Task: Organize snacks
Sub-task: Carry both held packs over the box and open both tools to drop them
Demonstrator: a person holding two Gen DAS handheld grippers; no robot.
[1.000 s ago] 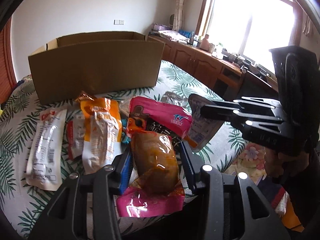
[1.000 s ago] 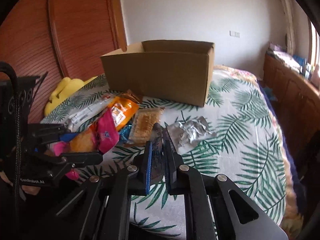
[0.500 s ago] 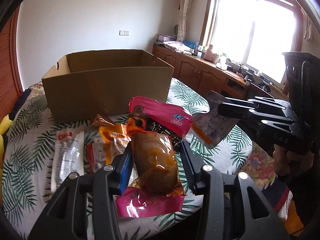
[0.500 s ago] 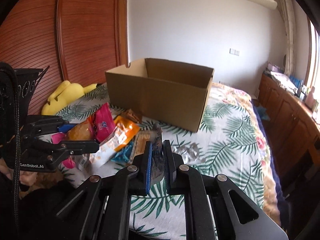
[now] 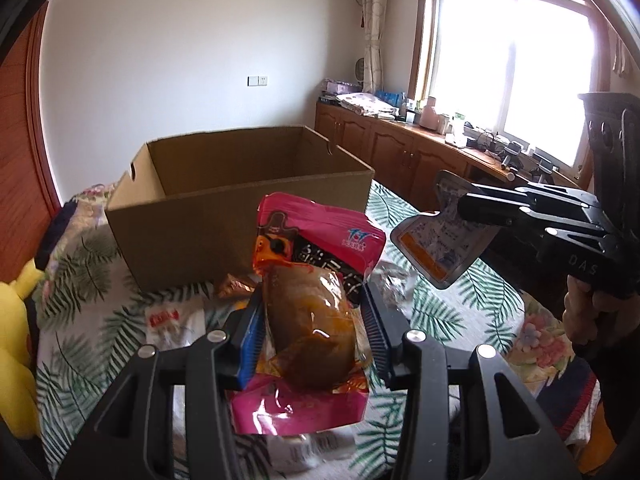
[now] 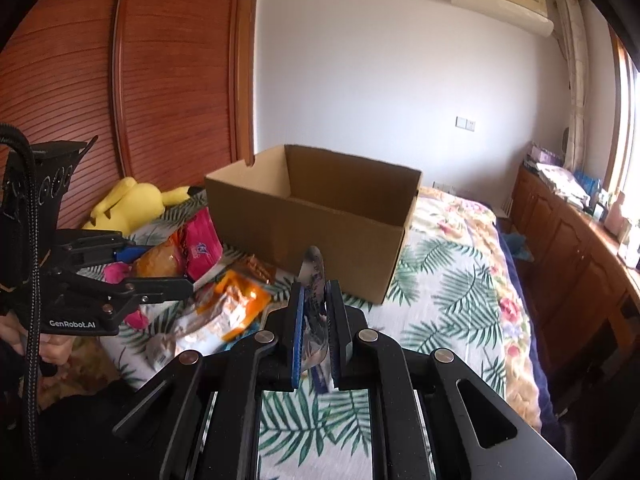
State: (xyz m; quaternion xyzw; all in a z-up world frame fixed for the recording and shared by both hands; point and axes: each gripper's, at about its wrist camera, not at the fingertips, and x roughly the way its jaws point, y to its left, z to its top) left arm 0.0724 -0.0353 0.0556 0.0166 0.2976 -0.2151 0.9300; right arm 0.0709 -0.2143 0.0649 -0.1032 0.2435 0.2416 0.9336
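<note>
Facing us, an open cardboard box [image 5: 240,216] sits on the leaf-print bedspread [image 6: 452,280], loose snack packets [image 6: 224,312] before it. Our left gripper [image 5: 312,312] clamps a pink pouch [image 5: 316,276] with a brown snack inside; our right gripper [image 6: 314,320] pinches a silvery sachet [image 5: 444,240], both raised near the box.

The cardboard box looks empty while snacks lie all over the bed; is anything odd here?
Only untidy. Loose snack packets lie heaped on the bedspread beside the cardboard box, none visibly inside. Each tool holds one: left tool a pink packet, right tool a silver packet.
</note>
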